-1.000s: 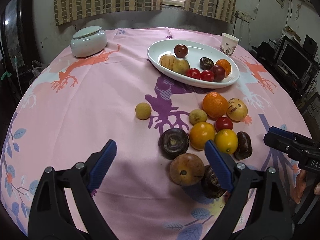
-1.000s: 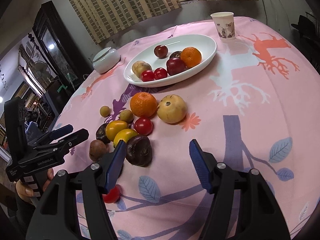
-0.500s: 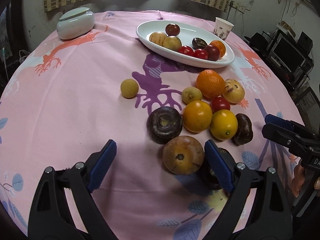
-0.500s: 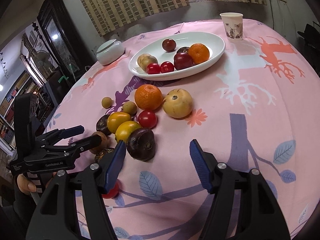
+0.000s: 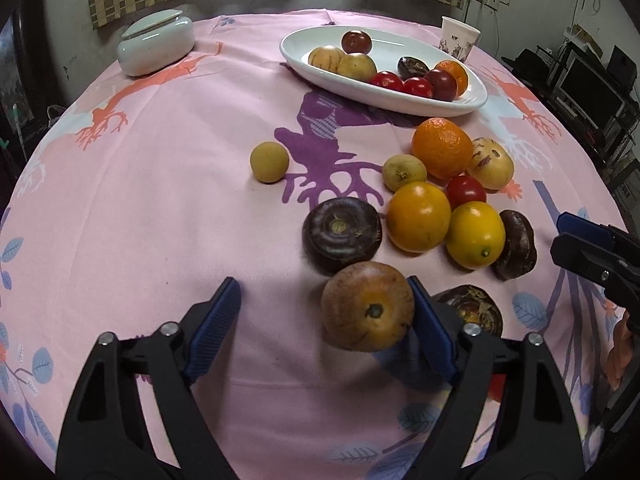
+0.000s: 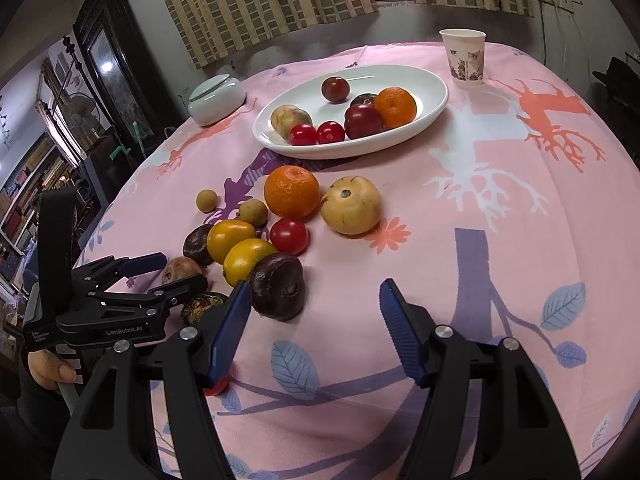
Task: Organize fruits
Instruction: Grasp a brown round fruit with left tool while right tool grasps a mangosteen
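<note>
Several loose fruits lie on the pink tablecloth in front of a white oval plate (image 5: 472, 106) that holds several more fruits. My left gripper (image 5: 324, 308) is open around a brown round fruit (image 5: 368, 306); its right finger touches the fruit, its left finger stands well apart. In the right wrist view the left gripper (image 6: 160, 270) brackets the same brown fruit (image 6: 180, 270). My right gripper (image 6: 314, 316) is open and empty, with a dark purple fruit (image 6: 278, 286) just beyond its left fingertip. An orange (image 6: 292, 191) and a pale yellow fruit (image 6: 351, 205) lie farther off.
A lidded white ceramic jar (image 5: 156, 42) stands at the back left and a paper cup (image 6: 464, 56) behind the plate. A small tan fruit (image 5: 269, 161) lies alone left of the pile. A red fruit (image 6: 218, 388) lies under my right gripper's left finger. Furniture surrounds the round table.
My left gripper has moved forward and down to the brown fruit, which now sits between its fingers. My right gripper has held roughly in place, open.
</note>
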`<action>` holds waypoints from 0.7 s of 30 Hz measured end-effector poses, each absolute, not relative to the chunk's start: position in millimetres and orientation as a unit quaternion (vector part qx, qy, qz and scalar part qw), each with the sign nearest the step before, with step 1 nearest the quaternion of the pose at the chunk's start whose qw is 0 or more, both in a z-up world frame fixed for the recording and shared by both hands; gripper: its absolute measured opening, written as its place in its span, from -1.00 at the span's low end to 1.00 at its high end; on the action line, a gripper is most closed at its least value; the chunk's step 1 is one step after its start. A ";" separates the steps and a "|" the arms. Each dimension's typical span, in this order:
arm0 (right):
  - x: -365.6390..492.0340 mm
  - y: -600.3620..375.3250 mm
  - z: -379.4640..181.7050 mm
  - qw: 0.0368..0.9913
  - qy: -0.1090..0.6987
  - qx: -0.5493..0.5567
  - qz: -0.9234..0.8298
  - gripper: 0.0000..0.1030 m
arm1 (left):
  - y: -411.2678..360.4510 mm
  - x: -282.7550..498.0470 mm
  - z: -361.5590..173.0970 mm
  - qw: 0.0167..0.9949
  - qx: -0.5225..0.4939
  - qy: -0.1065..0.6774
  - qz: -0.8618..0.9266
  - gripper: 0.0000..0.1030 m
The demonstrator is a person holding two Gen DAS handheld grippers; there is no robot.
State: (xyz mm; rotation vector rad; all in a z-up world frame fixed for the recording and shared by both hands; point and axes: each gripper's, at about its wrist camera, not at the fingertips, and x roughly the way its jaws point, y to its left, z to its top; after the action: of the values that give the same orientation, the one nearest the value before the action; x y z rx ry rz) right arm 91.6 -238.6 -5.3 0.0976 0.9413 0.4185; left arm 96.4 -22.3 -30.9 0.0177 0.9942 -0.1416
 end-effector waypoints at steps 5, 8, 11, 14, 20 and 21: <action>89.7 -234.3 -6.7 0.872 0.448 0.025 0.194 0.30 | -37.2 89.9 -29.1 0.883 0.052 0.459 -0.084 -0.21; 89.2 -231.0 -9.5 0.872 0.451 0.012 0.191 0.30 | -35.7 90.6 -28.3 0.882 0.046 0.461 -0.087 -0.22; 88.6 -226.5 -13.4 0.868 0.455 0.004 0.199 0.30 | -29.2 92.4 -26.8 0.879 0.023 0.467 -0.090 -0.23; 87.9 -219.0 -17.8 0.864 0.459 -0.009 0.205 0.30 | -24.4 91.4 -20.9 0.884 0.012 0.459 -0.087 -0.22; 93.6 -198.5 -22.4 0.861 0.468 -0.074 0.186 0.30 | -18.3 92.3 -18.8 0.883 -0.001 0.461 -0.086 -0.22; 96.7 -195.1 -22.7 0.859 0.470 -0.084 0.185 0.30 | -17.9 92.3 -18.3 0.884 -0.001 0.460 -0.085 -0.22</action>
State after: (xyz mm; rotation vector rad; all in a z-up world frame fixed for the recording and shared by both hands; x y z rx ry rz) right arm 96.7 -195.1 -22.7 -0.1769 0.9879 0.3876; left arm 92.3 -17.9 -18.3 -0.0015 0.9569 -0.1775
